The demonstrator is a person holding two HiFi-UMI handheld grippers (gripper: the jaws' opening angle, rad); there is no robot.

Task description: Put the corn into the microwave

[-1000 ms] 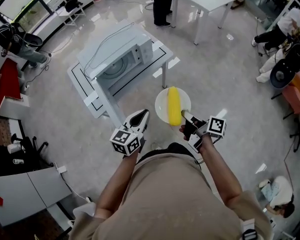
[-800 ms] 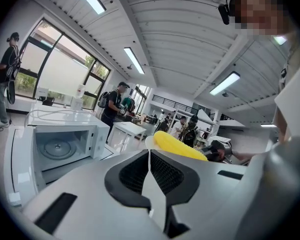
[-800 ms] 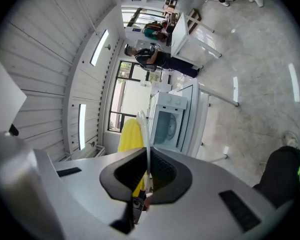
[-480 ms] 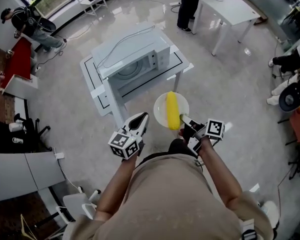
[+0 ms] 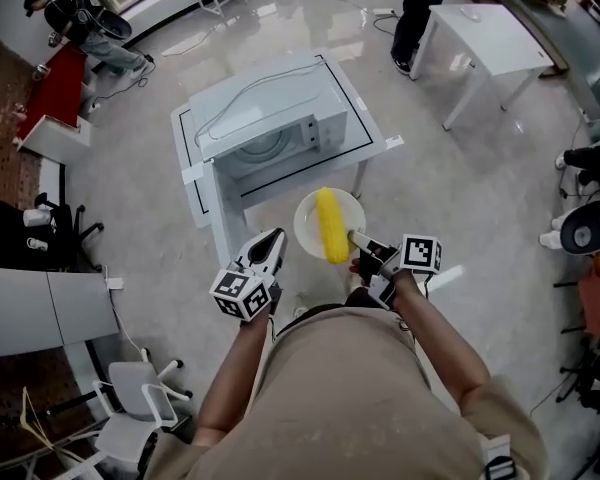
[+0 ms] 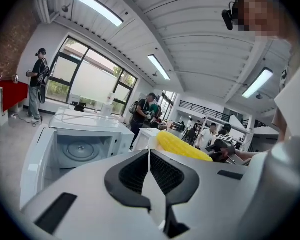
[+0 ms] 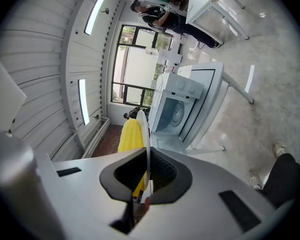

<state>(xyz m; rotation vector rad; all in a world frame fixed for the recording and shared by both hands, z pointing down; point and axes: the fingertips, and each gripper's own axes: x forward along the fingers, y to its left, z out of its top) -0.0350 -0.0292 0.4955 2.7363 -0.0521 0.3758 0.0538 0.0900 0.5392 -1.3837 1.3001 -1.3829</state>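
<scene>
Right hand-held gripper is clamped on the rim of a white plate carrying the corn, held in the air near the open microwave on the counter, while the left hand-held gripper, closed and empty, hangs beside the plate.

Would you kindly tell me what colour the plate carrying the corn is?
White; the plate shows best in the head view, under the yellow corn.

a yellow corn cob lies lengthwise on a white plate up in the air, near the white microwave, whose door stands open.
</scene>
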